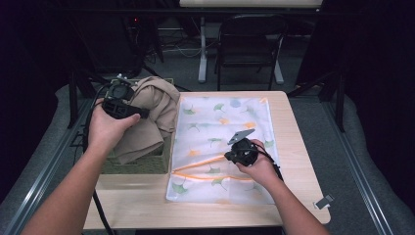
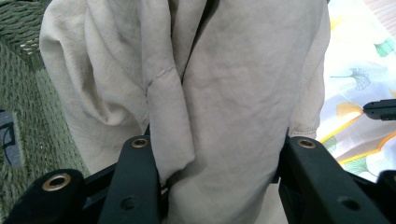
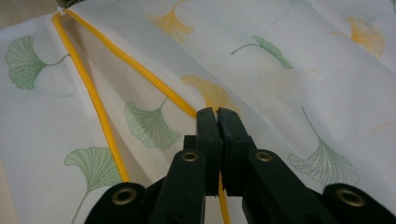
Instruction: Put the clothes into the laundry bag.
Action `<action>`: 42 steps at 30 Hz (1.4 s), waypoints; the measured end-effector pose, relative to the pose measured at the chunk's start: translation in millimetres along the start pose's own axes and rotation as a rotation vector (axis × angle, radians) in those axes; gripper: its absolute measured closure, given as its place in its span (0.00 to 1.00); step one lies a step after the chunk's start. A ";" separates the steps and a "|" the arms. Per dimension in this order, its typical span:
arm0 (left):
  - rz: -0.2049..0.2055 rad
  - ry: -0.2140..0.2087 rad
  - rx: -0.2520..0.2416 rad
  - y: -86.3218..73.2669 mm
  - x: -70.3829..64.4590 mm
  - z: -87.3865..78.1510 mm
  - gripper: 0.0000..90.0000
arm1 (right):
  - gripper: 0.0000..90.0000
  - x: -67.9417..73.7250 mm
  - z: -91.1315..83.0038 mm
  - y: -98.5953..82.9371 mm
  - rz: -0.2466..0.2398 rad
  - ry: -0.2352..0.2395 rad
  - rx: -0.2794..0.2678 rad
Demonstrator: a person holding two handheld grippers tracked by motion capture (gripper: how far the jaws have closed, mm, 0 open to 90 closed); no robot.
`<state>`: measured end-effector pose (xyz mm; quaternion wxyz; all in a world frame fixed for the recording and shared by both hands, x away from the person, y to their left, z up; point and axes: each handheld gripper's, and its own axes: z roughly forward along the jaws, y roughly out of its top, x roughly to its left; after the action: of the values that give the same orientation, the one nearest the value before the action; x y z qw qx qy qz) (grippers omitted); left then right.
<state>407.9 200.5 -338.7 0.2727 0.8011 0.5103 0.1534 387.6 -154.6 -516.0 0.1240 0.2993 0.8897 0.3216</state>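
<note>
Landmark: the green woven basket, at the left side of the table.

Left gripper: held above the basket's far half, in the person's left hand; in the left gripper view its jaws stand wide apart, one on each side of a hanging bunch of beige cloth; the folds fill the gap and press against both inner faces, so the gripper holds the cloth in a broad, bulky grasp rather than a tight pinch; the basket's weave shows behind and to the side of the cloth.

Beige cloth: partly lifted, bunched over the basket's far right corner, its lower end draping down into the basket.

Mesh bag: white, printed with green and yellow ginkgo leaves, lying flat on the table just right of the basket, its left edge touching the basket's side; orange zipper lines run across its near half and spread apart toward the basket.

Right gripper: right of the basket, low over the bag's near half, in the right hand; in the right gripper view the jaws are pressed together, clamped on the yellow-orange zipper edge of the bag; the fabric rises slightly to the tips.
</note>
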 end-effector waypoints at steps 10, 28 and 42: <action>0.011 -0.020 0.015 -4.8 -3.9 4.0 0.69 | 0.98 -5.0 -7.2 6.4 0.029 0.004 -0.042; 0.031 -0.087 0.027 -25.0 -15.0 24.7 0.69 | 0.98 -2.6 -10.0 3.4 0.027 -0.001 -0.048; 0.071 -0.165 0.026 -42.6 -20.9 28.5 0.69 | 0.98 -3.4 -11.2 2.2 0.027 0.002 -0.047</action>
<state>382.5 187.7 -386.2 0.2978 0.8321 0.4592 0.0897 386.7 -160.9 -505.9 0.1260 0.3080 0.8780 0.3442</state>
